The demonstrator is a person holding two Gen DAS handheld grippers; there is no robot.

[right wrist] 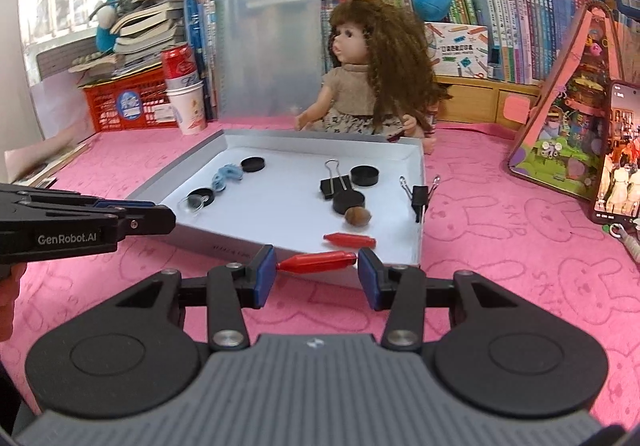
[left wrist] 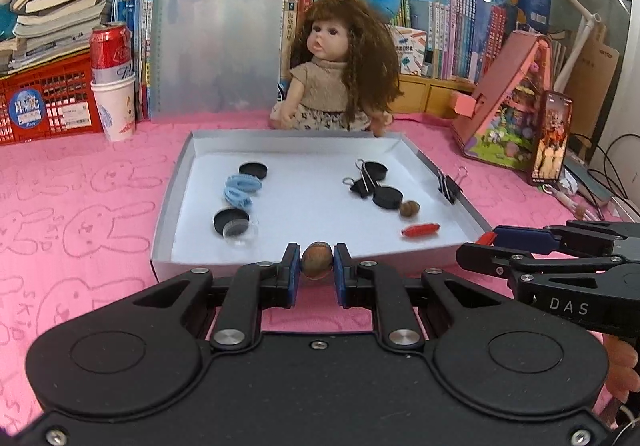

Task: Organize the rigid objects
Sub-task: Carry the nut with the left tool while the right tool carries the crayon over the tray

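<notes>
1. Gripping a brown, egg-shaped nut (left wrist: 316, 260), the left claw (left wrist: 316, 266) has its blue pads pressed on both sides of it, just in front of the tray's near wall.
2. The right claw (right wrist: 317, 261) is clamped end to end on a red, spindle-shaped piece (right wrist: 317, 261) with tapered tips, held crosswise above the pink surface (right wrist: 520, 246) at the tray's near corner.
3. The tray (left wrist: 168, 206) is shallow, grey outside and white inside, lying flat on the surface.
4. Nearest inside it lies a second red piece (left wrist: 420, 229) like the held one, with a second brown nut (left wrist: 409, 208) just behind, close to a black disc (left wrist: 387, 197).
5. On the left half a black disc (left wrist: 231, 221) lies touching a clear round piece (left wrist: 239, 233); a light-blue loop (left wrist: 240, 188) is behind it, then another black disc (left wrist: 253, 170).
6. A black binder clip (left wrist: 362, 182) lies by the right-hand discs, the farthest disc (left wrist: 376, 169) behind it.
7. Another binder clip (left wrist: 450, 186) is clamped on the tray's right wall.
8. Beyond the tray sits a doll (left wrist: 340, 66) with long brown curls, with books (left wrist: 440, 26) behind.
</notes>
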